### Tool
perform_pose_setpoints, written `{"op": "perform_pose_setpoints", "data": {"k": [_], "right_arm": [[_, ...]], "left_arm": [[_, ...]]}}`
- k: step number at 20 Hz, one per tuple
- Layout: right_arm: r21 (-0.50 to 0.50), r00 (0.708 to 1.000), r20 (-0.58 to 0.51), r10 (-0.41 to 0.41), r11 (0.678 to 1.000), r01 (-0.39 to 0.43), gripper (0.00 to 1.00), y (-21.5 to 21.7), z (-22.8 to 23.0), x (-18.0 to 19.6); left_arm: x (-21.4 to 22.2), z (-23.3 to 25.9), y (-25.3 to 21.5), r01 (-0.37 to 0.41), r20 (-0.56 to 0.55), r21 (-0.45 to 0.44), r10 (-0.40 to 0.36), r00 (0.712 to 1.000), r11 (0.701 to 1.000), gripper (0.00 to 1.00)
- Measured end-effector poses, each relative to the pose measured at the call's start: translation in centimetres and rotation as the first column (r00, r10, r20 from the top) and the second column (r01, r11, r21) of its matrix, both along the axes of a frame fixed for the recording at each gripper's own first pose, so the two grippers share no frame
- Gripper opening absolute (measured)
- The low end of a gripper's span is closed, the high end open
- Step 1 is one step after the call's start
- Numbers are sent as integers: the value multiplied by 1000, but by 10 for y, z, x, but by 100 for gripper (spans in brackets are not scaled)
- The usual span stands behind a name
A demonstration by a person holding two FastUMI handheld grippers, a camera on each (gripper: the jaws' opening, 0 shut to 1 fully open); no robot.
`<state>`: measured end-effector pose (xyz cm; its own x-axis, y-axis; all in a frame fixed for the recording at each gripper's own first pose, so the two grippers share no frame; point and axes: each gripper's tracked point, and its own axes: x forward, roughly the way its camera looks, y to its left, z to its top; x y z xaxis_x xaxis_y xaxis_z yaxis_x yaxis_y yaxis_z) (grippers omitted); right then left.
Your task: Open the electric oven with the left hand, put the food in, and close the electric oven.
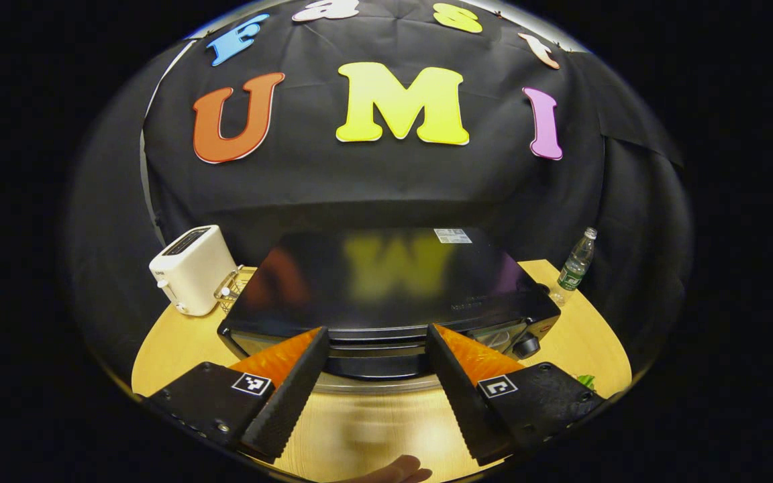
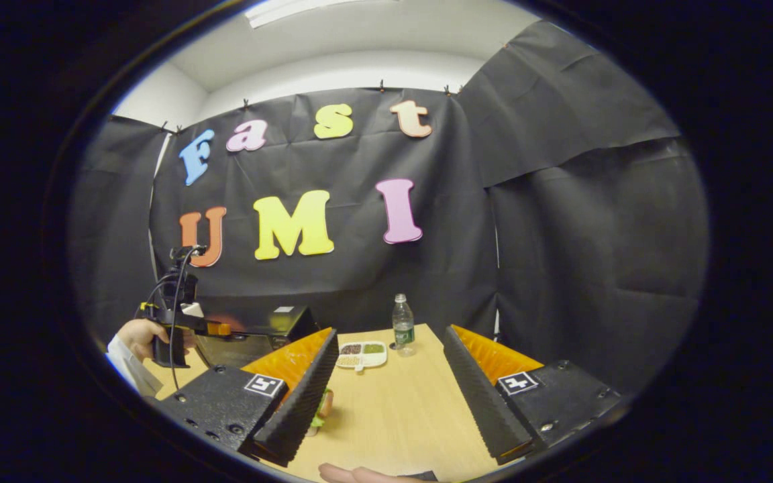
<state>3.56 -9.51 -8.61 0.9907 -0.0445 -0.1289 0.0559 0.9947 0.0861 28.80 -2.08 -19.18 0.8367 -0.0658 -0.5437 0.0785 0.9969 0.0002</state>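
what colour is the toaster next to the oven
White, seen best in the left gripper view: the toaster beside the oven.

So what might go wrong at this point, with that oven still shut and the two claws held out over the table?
1. The left gripper hangs open in front of the glossy black electric oven; the door handle is narrow, so the fingers could slip off it.
2. A white toaster and wire rack crowd the oven's side, so a wide swing might bump them.
3. The clear plastic water bottle stands by the white compartment dish, ahead of the open right gripper; reaching there could topple it.
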Motion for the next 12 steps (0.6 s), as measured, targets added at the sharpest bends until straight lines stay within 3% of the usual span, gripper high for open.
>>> {"op": "perform_pose_setpoints", "data": {"k": [12], "right_arm": [[-42, 999, -28, 16, 999, -17, 97, 10, -10, -10]], "left_arm": [[-71, -16, 1, -2, 20, 15, 1, 1000, 1000, 96]]}}
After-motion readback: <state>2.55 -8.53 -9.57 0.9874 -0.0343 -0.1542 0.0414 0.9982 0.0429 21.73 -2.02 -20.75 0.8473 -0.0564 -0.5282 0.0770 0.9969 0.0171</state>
